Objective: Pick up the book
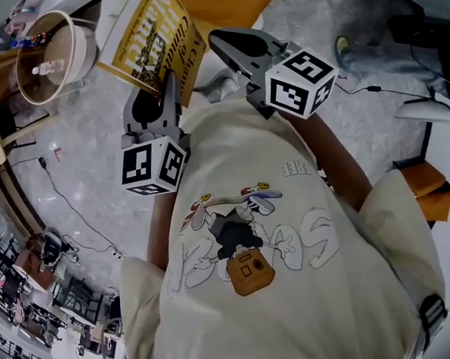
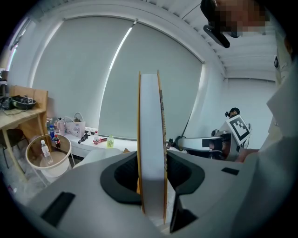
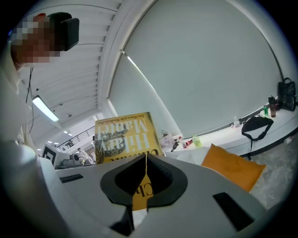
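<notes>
A yellow hardback book is held up in the air in front of the person's cream T-shirt. My left gripper is shut on its lower edge. In the left gripper view the book stands edge-on, with its white pages pressed between the jaws of the left gripper. My right gripper hovers just right of the book with its jaws together and nothing in them. In the right gripper view the book's cover shows face-on behind the closed tips of the right gripper.
A round pale bin with a bottle inside stands on the floor at the upper left. An orange cushion lies on a white seat ahead. Cables run across the grey floor. A wooden table stands at the left.
</notes>
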A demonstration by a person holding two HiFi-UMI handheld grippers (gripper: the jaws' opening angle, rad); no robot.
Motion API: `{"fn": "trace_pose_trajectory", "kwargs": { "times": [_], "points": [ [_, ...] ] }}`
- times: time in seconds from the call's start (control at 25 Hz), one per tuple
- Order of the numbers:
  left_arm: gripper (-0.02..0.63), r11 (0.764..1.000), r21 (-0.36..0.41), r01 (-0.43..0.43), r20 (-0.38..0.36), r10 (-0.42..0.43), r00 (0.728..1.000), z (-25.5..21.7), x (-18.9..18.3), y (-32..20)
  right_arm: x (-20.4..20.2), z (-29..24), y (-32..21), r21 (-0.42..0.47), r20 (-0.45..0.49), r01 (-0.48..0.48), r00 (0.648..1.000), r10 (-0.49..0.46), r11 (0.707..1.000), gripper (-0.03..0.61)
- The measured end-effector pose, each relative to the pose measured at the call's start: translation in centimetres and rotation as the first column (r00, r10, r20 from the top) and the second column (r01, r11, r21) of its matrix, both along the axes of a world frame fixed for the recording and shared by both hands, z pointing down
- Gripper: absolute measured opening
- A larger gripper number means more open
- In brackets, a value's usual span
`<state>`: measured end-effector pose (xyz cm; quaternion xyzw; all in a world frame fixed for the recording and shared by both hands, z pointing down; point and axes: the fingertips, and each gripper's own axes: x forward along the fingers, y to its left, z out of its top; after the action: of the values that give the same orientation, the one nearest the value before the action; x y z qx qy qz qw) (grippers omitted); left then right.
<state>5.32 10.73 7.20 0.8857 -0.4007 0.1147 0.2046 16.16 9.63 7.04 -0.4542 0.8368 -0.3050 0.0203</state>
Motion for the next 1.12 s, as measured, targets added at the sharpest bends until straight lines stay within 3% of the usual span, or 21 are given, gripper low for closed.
{"fn": "trace_pose_trajectory", "kwargs": {
  "times": [0.32, 0.56, 0.72, 1.12],
  "points": [
    [0.149, 0.999, -0.03, 0.034, -0.015, -0.034, 0.999, 0.2, -0.1, -0.3, 0.1, -0.5, 0.5, 0.012, -0.037, 0.011, 0.999, -0.01, 1.0, 0.025],
    [0.149, 0.997, -0.027, 0.071, -0.015, -0.071, 0.997, 0.9, -1.2, -0.1, -2.0, 0.6, 1.2, 0.019, -0.054, 0.044, 0.998, -0.043, 0.999, 0.025],
    [0.149, 0.997, -0.03, 0.066, -0.011, -0.067, 0.998, 1.2, -2.2, -0.5, -3.9, 0.8, 1.1, 0.014, -0.053, 0.067, 0.996, -0.067, 0.998, 0.025],
    [0.149, 0.997, -0.032, 0.067, -0.011, -0.067, 0.998, 0.7, -2.2, 0.2, -3.9, 0.4, 1.9, 0.009, -0.042, 0.069, 0.997, -0.069, 0.998, 0.025]
  ]
}}
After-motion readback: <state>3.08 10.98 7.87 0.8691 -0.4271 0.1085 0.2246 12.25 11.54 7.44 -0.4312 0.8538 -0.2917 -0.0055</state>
